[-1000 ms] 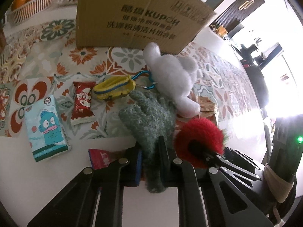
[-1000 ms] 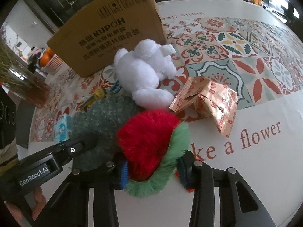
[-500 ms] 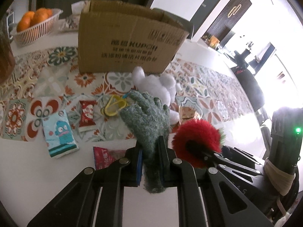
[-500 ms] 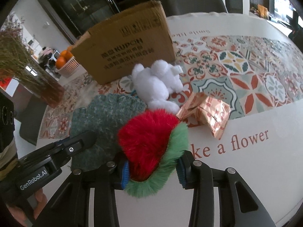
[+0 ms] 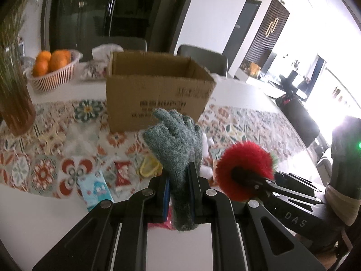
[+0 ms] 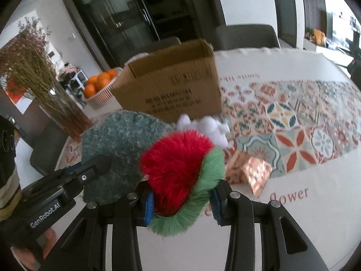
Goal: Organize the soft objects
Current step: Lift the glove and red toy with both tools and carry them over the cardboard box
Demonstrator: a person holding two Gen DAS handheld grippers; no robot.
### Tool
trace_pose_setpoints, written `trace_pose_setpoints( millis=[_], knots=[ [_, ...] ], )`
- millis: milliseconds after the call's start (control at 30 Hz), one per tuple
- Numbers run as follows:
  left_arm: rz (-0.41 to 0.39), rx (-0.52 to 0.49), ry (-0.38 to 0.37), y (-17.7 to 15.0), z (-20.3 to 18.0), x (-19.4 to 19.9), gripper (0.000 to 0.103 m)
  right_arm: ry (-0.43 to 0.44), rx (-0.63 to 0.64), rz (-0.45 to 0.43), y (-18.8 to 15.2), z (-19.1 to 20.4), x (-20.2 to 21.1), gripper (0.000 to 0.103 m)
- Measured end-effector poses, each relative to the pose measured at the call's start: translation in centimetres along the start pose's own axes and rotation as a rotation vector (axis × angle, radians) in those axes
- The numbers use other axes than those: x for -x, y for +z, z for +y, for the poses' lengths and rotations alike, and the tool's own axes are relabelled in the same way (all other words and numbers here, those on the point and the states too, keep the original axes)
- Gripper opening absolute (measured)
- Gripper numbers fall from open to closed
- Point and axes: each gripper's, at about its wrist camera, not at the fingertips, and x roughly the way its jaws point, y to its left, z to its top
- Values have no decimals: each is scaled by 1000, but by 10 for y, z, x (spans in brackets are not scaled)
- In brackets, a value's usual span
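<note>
Both grippers had risen from the patterned tablecloth [image 6: 293, 122] within the last second; the open brown cardboard box [image 5: 158, 90], earlier looming above the cameras, now showed its interior rim. The lift suggests that transfer into the box was the step in hand.

The left gripper [image 5: 179, 187] was clamped on the cuff of one grey-green knitted glove [image 5: 176, 140], which stood upright between the jaws, clear of the table. The right gripper [image 6: 182, 199] was clamped on one red-and-green furry pompom [image 6: 180, 171] (watermelon-coloured), also held aloft just beside the glove.

Counted on the table:
- one white plush toy [image 6: 203, 126], near the box front, the only soft object visibly left;
- one copper foil snack packet cluster [image 6: 250, 171];
- one blue tissue pack [image 5: 96, 189];
- one red snack sachet [image 5: 121, 174];
- one yellow pouch [image 5: 149, 167];
- one white basket of oranges [image 5: 54, 72];
- one vase of dried stems [image 6: 56, 103].
</note>
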Motion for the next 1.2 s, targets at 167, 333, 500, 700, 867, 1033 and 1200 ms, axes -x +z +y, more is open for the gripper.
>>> trace_pose_setpoints(
  millis=[167,333,500,700,867,1033,1200],
  knots=[
    [-64,-17,3,16,-2,13,15,22,21,-47,16,9,9,40],
    [-120,-37,15,32,-3,23,15,38,44,-99,32,18,19,40],
    [-157,-49,26,46,-1,26,15,50,58,-142,46,25,25,40],
    [-189,-68,43,63,0,29,15,55,72,-191,67,31,29,40],
    [-191,-55,41,76,5,26,15,55,90,-222,86,36,30,40],
    [-200,-41,44,91,9,25,15,61,101,-239,104,41,27,40],
    [-202,-50,56,107,11,20,15,66,106,-245,122,44,21,40]
  ],
)
